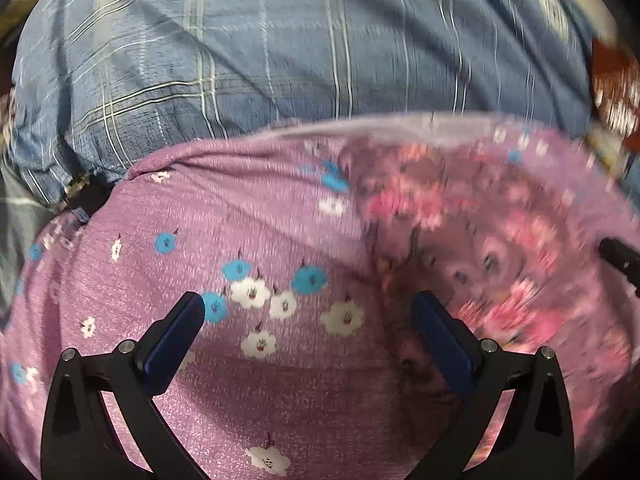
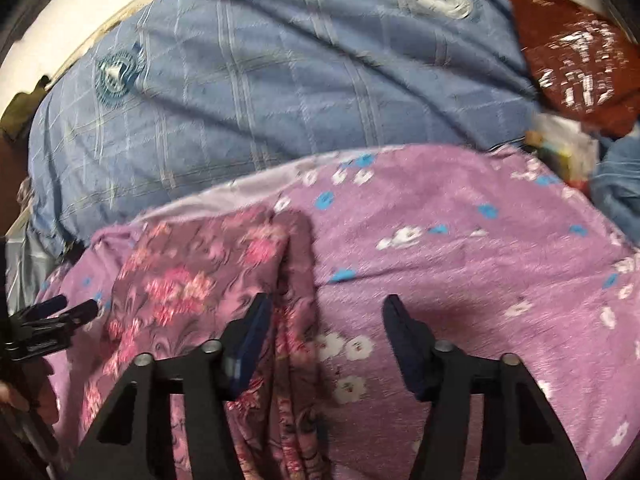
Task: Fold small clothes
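A small mauve garment with pink flowers point(image 2: 192, 276) lies folded on a purple flowered sheet point(image 2: 460, 248); it also shows blurred in the left wrist view point(image 1: 480, 240). My right gripper point(image 2: 324, 312) is open and empty, its left finger over the garment's right edge. My left gripper point(image 1: 308, 316) is open and empty above the purple sheet point(image 1: 200, 220), just left of the garment. In the right wrist view the left gripper point(image 2: 72, 308) shows at the garment's left side.
A blue checked quilt point(image 1: 280, 48) lies bunched behind the sheet, also in the right wrist view point(image 2: 260, 80). A dark red packet point(image 2: 576, 56) and small colourful items point(image 2: 560, 148) lie at the far right.
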`<state>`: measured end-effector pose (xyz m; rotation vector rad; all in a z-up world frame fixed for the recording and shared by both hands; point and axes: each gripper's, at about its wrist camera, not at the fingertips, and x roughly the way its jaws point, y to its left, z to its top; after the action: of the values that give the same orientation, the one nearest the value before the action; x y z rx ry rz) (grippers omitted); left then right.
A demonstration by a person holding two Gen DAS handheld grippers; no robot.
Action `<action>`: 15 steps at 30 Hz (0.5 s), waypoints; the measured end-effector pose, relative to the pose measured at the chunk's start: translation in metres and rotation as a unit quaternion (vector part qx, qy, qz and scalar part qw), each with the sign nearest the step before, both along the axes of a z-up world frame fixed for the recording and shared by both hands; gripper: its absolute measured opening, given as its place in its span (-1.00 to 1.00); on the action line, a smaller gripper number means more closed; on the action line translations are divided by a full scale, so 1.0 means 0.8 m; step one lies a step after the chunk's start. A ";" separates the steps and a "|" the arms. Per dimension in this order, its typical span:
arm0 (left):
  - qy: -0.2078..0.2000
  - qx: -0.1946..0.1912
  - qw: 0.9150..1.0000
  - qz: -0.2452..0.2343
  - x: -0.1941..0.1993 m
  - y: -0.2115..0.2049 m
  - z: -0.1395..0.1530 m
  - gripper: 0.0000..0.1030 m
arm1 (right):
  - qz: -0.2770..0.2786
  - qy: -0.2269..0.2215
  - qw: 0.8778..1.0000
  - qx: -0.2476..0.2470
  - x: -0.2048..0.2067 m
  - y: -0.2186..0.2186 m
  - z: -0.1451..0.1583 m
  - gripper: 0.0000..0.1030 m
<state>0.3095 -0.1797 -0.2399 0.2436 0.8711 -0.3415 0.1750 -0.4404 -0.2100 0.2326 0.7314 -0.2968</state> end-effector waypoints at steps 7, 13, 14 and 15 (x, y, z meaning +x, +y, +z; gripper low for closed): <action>-0.010 -0.011 1.000 0.004 -0.003 0.005 0.007 1.00 | 0.008 0.030 0.999 0.036 0.019 0.006 -0.008 -0.13; 0.017 -0.068 0.997 0.004 0.007 0.018 0.013 1.00 | 0.022 0.006 0.997 0.075 0.051 0.020 0.007 -0.10; 0.027 -0.065 0.997 -0.002 0.010 0.017 0.008 1.00 | 0.032 0.026 0.996 0.075 0.063 0.029 -0.001 -0.09; 0.041 -0.053 0.998 -0.009 0.012 0.011 0.001 1.00 | 0.037 0.055 0.995 0.071 0.077 0.036 -0.014 -0.06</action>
<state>0.3189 -0.1707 -0.2395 0.1391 0.9282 -0.4149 0.2362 -0.4113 -0.2214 0.3247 0.8687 -0.1877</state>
